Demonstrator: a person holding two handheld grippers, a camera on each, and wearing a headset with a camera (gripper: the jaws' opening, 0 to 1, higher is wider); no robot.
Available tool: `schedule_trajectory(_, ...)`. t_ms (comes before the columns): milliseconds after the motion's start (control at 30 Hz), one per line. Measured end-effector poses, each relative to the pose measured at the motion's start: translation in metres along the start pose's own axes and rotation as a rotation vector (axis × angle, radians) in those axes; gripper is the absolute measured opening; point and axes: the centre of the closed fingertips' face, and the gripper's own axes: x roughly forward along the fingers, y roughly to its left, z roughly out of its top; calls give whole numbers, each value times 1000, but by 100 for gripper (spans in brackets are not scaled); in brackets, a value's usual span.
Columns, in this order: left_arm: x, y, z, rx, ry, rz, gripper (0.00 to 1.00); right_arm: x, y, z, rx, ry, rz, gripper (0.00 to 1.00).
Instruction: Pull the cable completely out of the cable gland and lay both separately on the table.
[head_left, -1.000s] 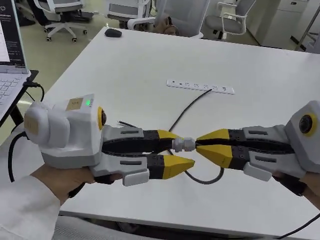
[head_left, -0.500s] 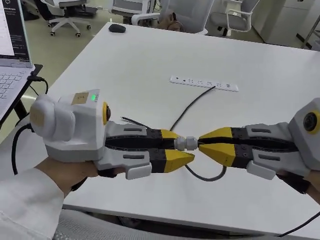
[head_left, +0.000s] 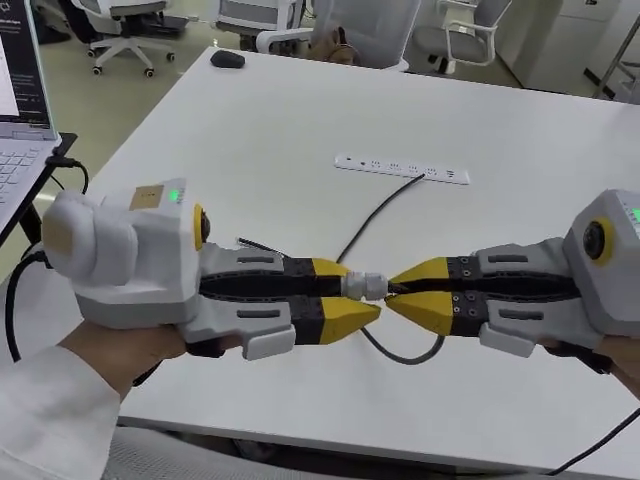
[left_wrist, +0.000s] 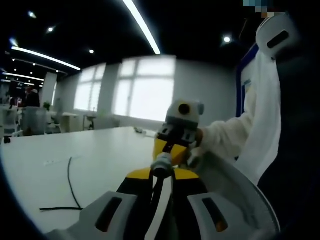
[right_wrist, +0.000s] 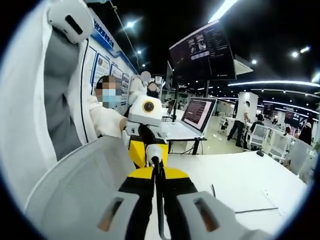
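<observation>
Grippers meet tip to tip above the white tabletop (head_left: 300, 130) in head view. Left gripper (head_left: 356, 291): yellow fingers pinched shut on the small pale grey plastic cable gland (head_left: 368, 287), which is held in the air between the two tools, off the tabletop. Right gripper (head_left: 397, 290): fingers closed to a point right at the gland's far end. Head view doesn't resolve what they clamp. Right gripper view does: the thin black cable (right_wrist: 158, 200) comes out of the gland and runs straight down between that gripper's closed fingers. Cable is in the gland, not pulled out.

Head view adds the slack, which hangs in a loop under the grippers, touches the tabletop and runs off toward a long white power strip (head_left: 400, 168).

Left gripper view has the gland at its own fingertips with the right gripper directly behind it. A length of black cable lies on the tabletop off to the left.
</observation>
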Motion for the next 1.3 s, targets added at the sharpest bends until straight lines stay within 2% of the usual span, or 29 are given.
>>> schedule_trajectory(67,-1,-1,2,12,-5,-1,15,1,2,0,24,-3,13,3)
schedule_trajectory(200,0,0,-1,41,14,13,15,0,2,-4,9,8,21,3)
schedule_trajectory(367,1,1,-3,47,29,20,15,1,3,-9,-10,30,36,2)
schedule_trajectory(600,0,4,-5,15,37,34,15,2,1,-13,-16,45,38,2)
schedule_trajectory(767,-4,10,1,-13,1,51,15,-7,-7,-13,5,36,9,2)
schedule_trajectory(900,-4,10,3,-23,-11,52,16,-16,-10,-16,6,43,-7,2)
schedule_trajectory(1300,-8,18,5,-48,-32,88,15,-41,-24,-44,33,103,-60,2)
